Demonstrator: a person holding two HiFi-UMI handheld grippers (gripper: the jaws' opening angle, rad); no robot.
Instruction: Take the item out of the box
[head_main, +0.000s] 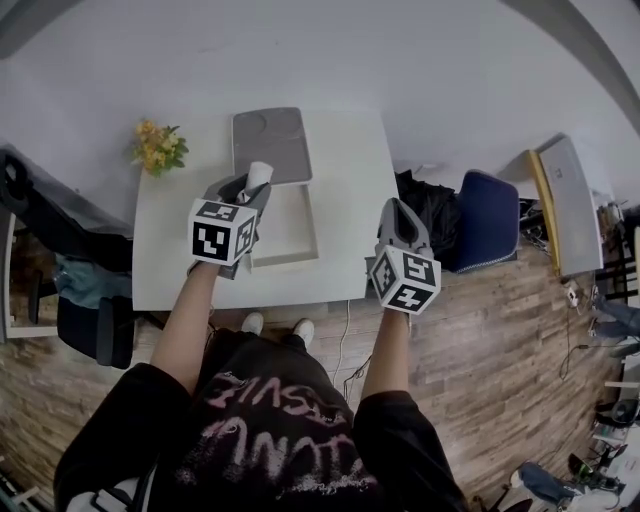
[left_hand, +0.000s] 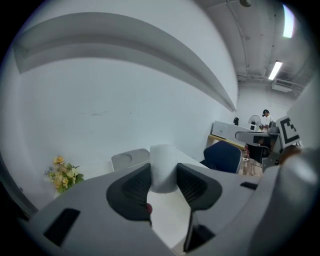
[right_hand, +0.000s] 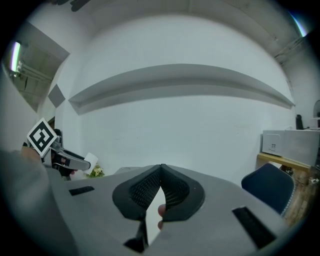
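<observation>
White roll (left_hand: 162, 159) is pinched between the left gripper (left_hand: 163, 172) fingers (left_hand: 134, 187), while the right gripper (right_hand: 161, 169) fingers (right_hand: 176, 189) meet at their tips.

**Soft, even indoor light; strong fisheye warp**

The head view is evenly lit and fairly sharp at its centre. The white table (head_main: 350, 160) is bright without glare, and shadows on the wood floor (head_main: 480, 330) are faint. Straight lines bow toward the edges. Both gripper views sit inside a dark round vignette. In the left gripper view, ceiling tube lamps (left_hand: 275, 70) glow at upper right. The left gripper (left_hand: 163, 172) is blurred close to the lens, and the white roll (left_hand: 163, 160) it clamps looks soft-edged. In the right gripper view, another lamp (right_hand: 15, 56) is overexposed at upper left.
</observation>
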